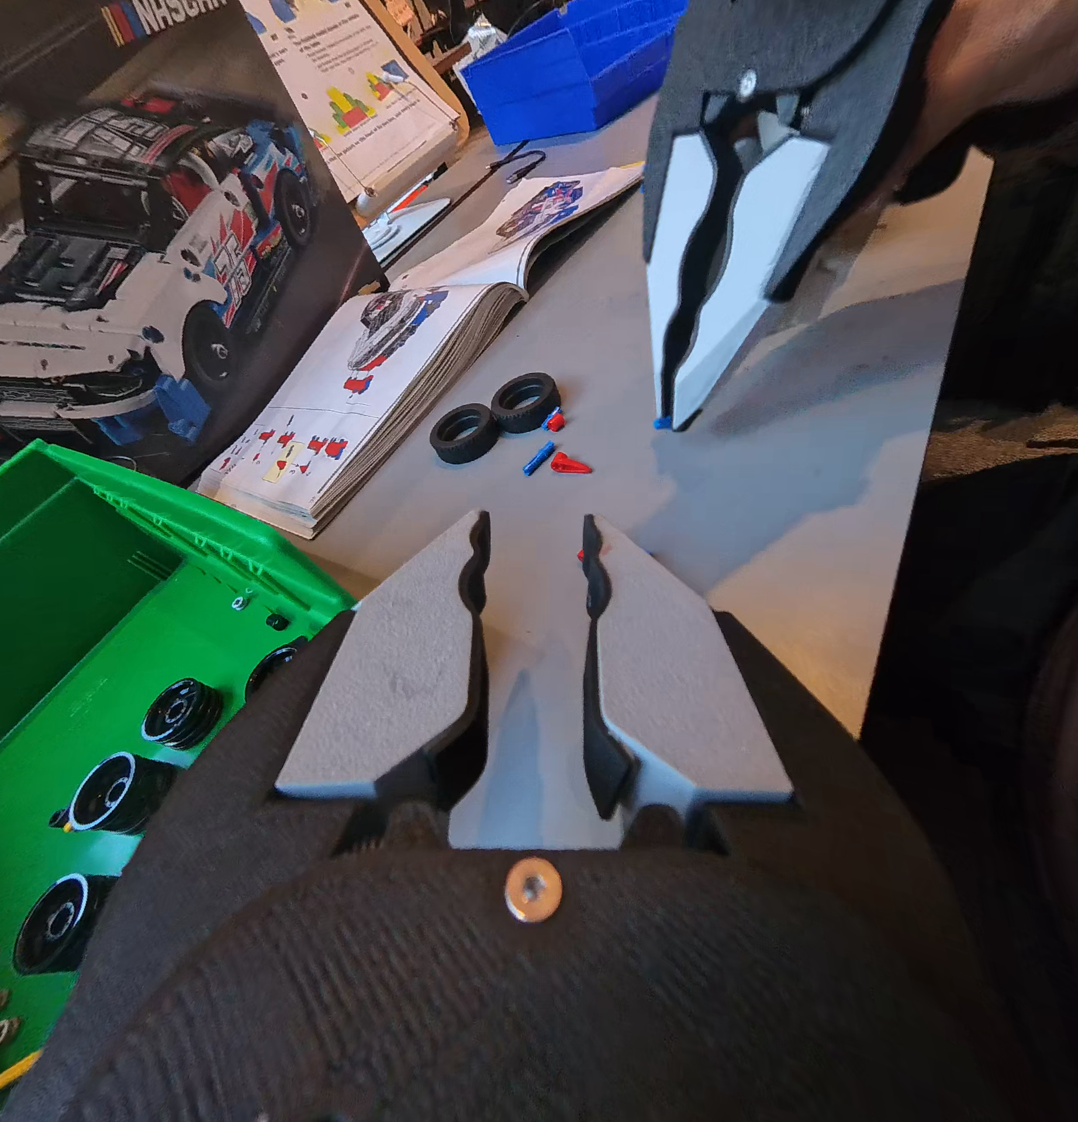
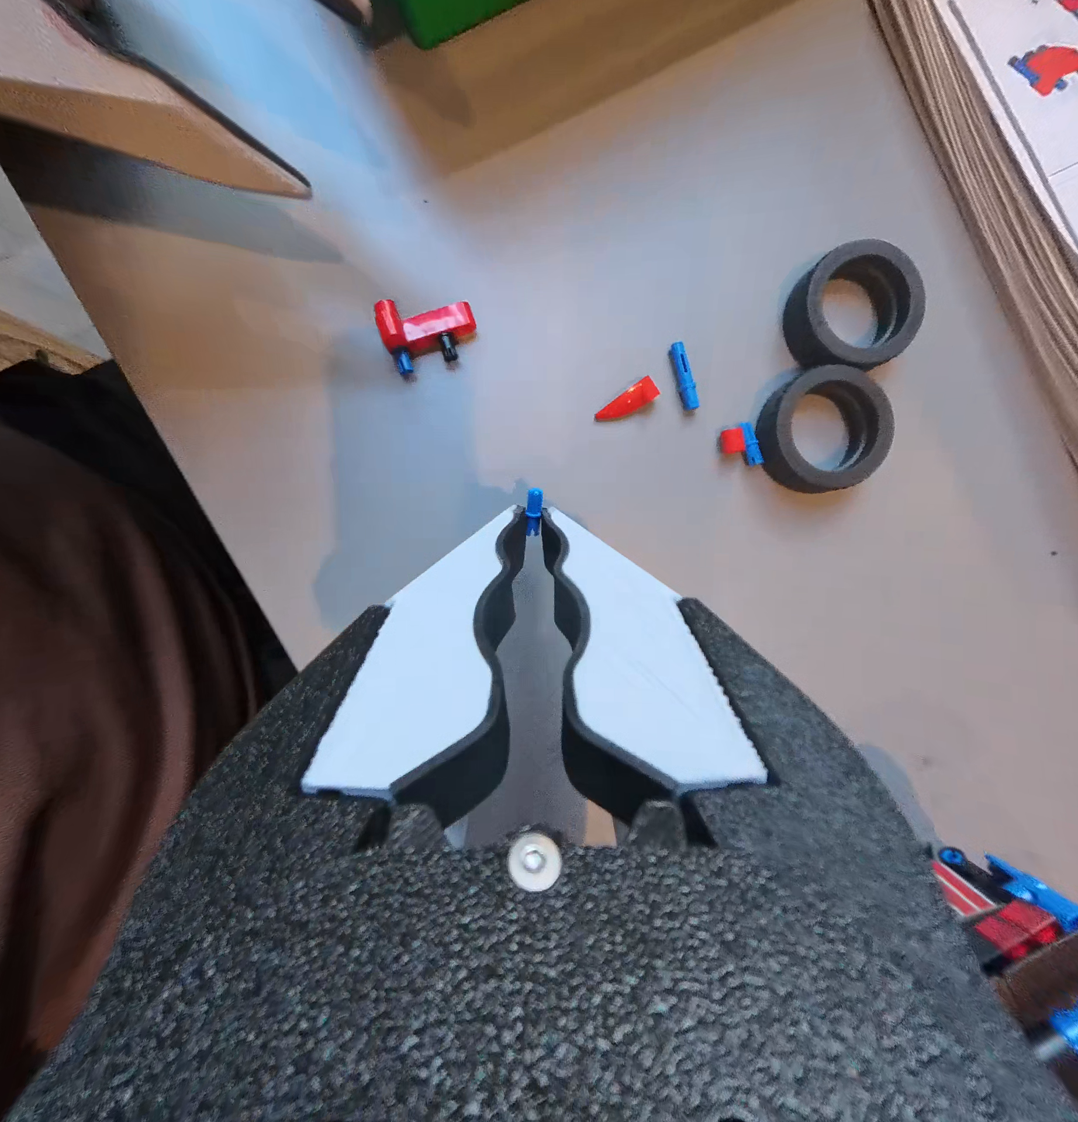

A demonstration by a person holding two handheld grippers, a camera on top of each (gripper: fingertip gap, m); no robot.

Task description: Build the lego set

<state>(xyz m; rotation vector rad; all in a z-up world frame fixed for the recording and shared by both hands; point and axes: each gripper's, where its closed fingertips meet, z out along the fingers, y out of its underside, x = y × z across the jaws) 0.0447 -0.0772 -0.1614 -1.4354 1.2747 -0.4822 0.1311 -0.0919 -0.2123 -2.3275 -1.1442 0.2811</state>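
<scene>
My right gripper [image 2: 533, 513] is shut on a small blue pin [image 2: 533, 509] and holds it above the grey table; it also shows in the left wrist view [image 1: 670, 422] with the pin [image 1: 661, 423] at its tips. My left gripper [image 1: 536, 522] is open and empty, low over the table. Beyond it lie two black tyres [image 1: 494, 410], a blue pin [image 1: 538, 458], a red wedge piece [image 1: 570, 464] and a red-and-blue piece [image 1: 553, 419]. A red beam with a blue and a black pin [image 2: 424, 328] lies left of the wedge [image 2: 627, 397]; only a bit of red shows behind my left gripper's right finger.
An open instruction booklet [image 1: 366, 394] lies left of the tyres. A green bin [image 1: 69, 637] with black wheel rims is at the left, the set's box [image 1: 129, 231] behind it, a blue bin [image 1: 561, 79] at the back. A partly built red and blue model [image 2: 1028, 923] sits at the right. My hands' fingertips stand some 11 cm from each other. To reach the red-and-blue piece [image 1: 553, 419] in a straight line is about 8 cm for my right fingers, about 15 cm for my left. My right wrist view [image 2: 746, 445] looks at it from another angle.
</scene>
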